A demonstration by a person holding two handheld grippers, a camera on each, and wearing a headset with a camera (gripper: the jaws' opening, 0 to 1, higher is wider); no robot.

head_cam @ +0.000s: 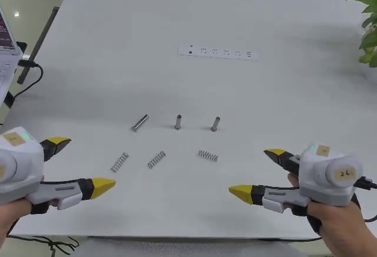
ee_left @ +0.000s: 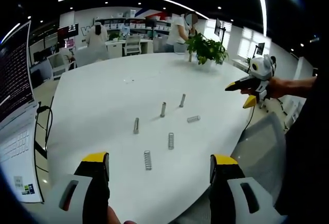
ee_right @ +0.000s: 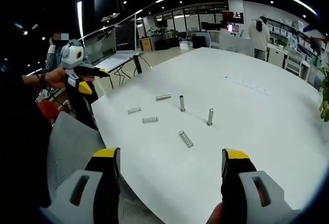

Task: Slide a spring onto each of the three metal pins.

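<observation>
Along the near edge of the white table (head_cam: 177,9) both grippers are held up, one on each side, with loads of bare tabletop between them and around the parts. Jaws on the left gripper (head_cam: 83,164) are spread wide, holding nothing, touching nothing; the right gripper (head_cam: 255,172) is the same deal, wide apart and empty. Mid-table, three metal pins sit in a row: the left pin (head_cam: 139,122) lies on its side, the middle pin (head_cam: 178,122) and right pin (head_cam: 215,124) stand upright. Just in front lie the left spring (head_cam: 119,162), middle spring (head_cam: 156,159) and right spring (head_cam: 207,155), all loose, none on a pin. A power strip (head_cam: 218,52) sits well behind, a laptop (head_cam: 6,50) is at the left edge and a potted plant (head_cam: 368,27) is far right
</observation>
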